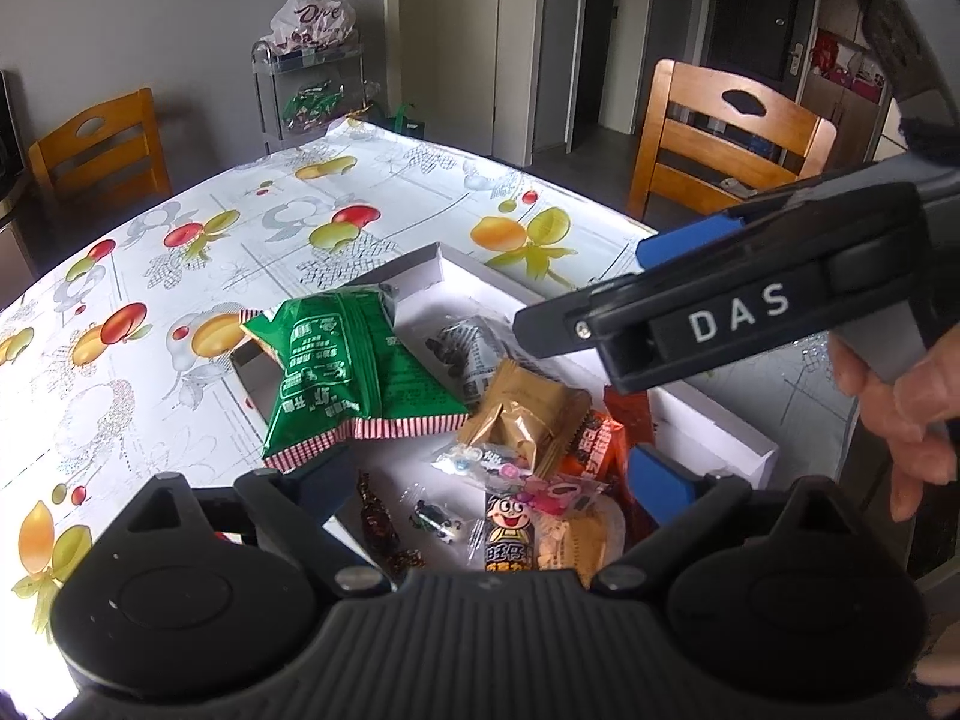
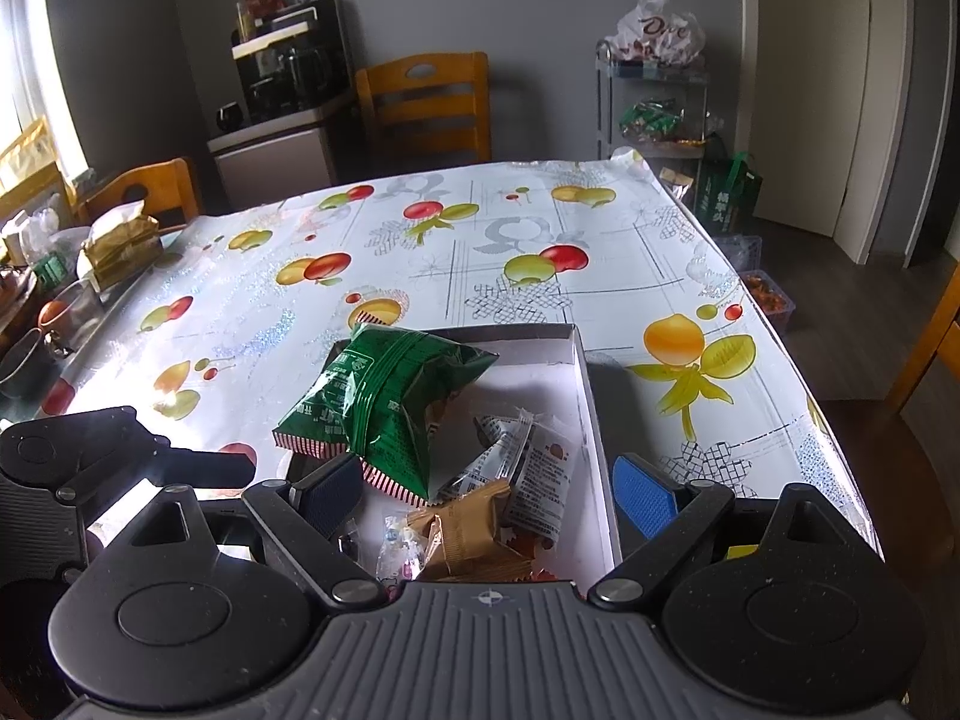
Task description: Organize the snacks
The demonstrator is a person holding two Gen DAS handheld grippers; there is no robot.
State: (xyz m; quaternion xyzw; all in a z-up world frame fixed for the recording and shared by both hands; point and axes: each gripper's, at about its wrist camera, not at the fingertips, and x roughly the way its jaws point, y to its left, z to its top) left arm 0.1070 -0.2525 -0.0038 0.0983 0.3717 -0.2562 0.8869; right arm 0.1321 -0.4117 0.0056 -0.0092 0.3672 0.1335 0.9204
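Progress, judged: collection looks mostly done. The shallow white cardboard box [image 2: 591, 396] sits on the near part of the table and holds all the snacks in view; none lies loose on the cloth around it. What seems left is tidying, since the contents are heaped, not laid out.

Contents, largest first:
- Puffy green foil snack bag with red-striped ends [image 2: 390, 396] lies tilted, resting on the box's left wall and partly overhanging it.
- White printed sachets [image 2: 534, 468] lean against one another mid-box.
- Tan crinkled wrapper [image 1: 525, 420] lies beside an orange packet [image 1: 591, 441].
- Yellow biscuit pack with a cartoon face [image 1: 510, 531] lies nearest the left wrist camera.
- Small clear-wrapped sweets and one dark twisted candy [image 1: 378, 519] lie on the box floor.

Grippers: left gripper [image 1: 486, 480] hovers over the near end of the box, fingers spread, holding nothing. Right gripper [image 2: 489, 495] likewise spread and empty above the same box; in the left view it crosses in from the right with a hand [image 1: 900, 414] on its grip.

Surface: glossy white plastic tablecloth printed with red, yellow and green fruit [image 2: 456, 252], glare on its left side.

Room: grey walls, orange wooden chairs [image 1: 729, 138], a wire shelf cart [image 2: 651, 96] topped by a white plastic bag, a dark appliance on a cabinet [image 2: 288, 66].
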